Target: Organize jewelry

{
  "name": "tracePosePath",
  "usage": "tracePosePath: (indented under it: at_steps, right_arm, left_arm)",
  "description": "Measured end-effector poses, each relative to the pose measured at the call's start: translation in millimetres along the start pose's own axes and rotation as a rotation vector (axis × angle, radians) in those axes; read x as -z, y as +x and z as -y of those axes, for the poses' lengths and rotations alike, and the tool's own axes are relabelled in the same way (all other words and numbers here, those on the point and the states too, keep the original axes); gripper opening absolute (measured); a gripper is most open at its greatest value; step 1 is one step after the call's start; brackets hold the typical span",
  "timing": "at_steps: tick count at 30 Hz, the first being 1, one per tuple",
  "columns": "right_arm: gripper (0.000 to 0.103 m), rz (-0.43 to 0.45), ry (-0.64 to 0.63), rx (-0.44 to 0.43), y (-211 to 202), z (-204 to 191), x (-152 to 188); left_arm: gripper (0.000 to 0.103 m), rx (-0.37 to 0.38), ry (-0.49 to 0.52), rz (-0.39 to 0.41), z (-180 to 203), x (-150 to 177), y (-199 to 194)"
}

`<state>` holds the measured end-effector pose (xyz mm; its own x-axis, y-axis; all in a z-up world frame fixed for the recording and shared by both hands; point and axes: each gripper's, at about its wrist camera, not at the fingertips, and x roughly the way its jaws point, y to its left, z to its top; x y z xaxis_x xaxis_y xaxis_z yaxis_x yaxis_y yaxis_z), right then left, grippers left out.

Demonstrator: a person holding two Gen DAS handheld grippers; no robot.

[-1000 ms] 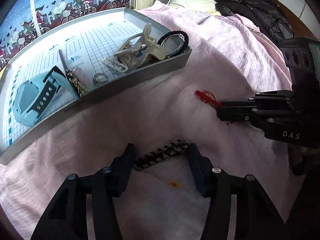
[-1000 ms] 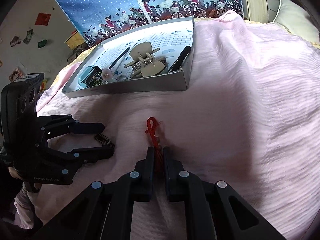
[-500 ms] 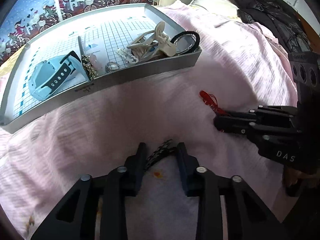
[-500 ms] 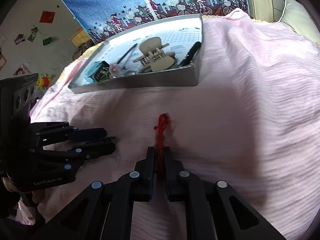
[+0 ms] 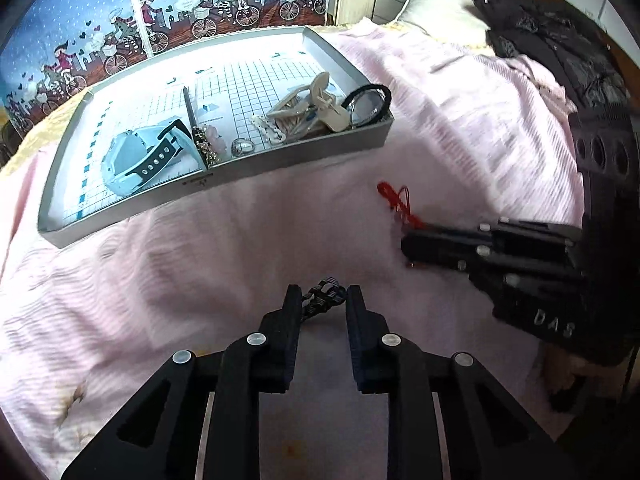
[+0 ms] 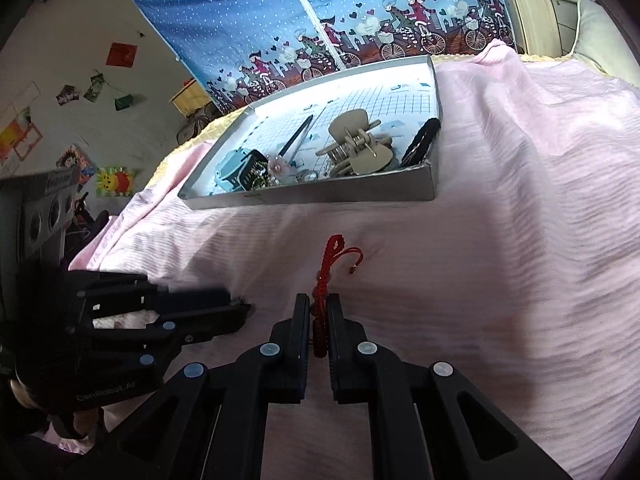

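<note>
My left gripper (image 5: 323,300) is shut on a black-and-white link bracelet (image 5: 326,294), whose end pokes out past the fingertips above the pink bedspread (image 5: 200,260). My right gripper (image 6: 319,306) is shut on a red cord bracelet (image 6: 334,246), and its loose loop sticks out ahead of the fingers. A grey tray (image 5: 280,160) lies beyond both, also in the right wrist view as the tray (image 6: 320,198). It holds a light blue watch (image 5: 136,160), a beige hair claw (image 5: 316,100), a black hair tie (image 5: 368,104) and a small ring (image 5: 242,146). In the left wrist view the right gripper (image 5: 404,244) is to the right.
A blue fabric wardrobe with cyclist print (image 6: 280,20) stands behind the tray. Dark clothes (image 5: 560,40) and a pillow (image 5: 436,4) lie at the far right of the bed. A wall with pictures (image 6: 80,80) is at the left.
My left gripper's fingers have closed from wide open onto the link bracelet and lifted it. The right gripper kept hold of the red cord, and both views have shifted towards the tray.
</note>
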<state>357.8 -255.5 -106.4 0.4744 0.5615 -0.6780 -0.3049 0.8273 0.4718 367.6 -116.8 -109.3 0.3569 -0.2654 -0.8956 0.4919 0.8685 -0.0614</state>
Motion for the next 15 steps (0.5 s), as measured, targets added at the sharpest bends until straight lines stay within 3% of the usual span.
tracePosePath:
  at_steps: [1,4,8,11,15]
  right_arm:
    - [0.008,0.003,0.002,-0.001,-1,0,0]
    - [0.008,0.013,0.012,-0.011,-3,0,-1]
    - [0.008,0.013,0.016,-0.015,-4,-2,-2]
    - [0.008,0.015,0.019,-0.003,-5,-2,-2]
    - [0.008,0.014,0.051,0.013,-6,7,-2]
  left_arm:
    - [0.000,-0.015,-0.001,-0.030,1,2,1]
    - [0.000,-0.037,-0.018,-0.054,-1,6,4]
    - [0.000,0.000,-0.057,-0.034,-9,12,-3]
    - [0.000,0.027,-0.021,0.017,-5,13,-11]
    - [0.001,-0.051,0.034,0.016,-1,7,-4]
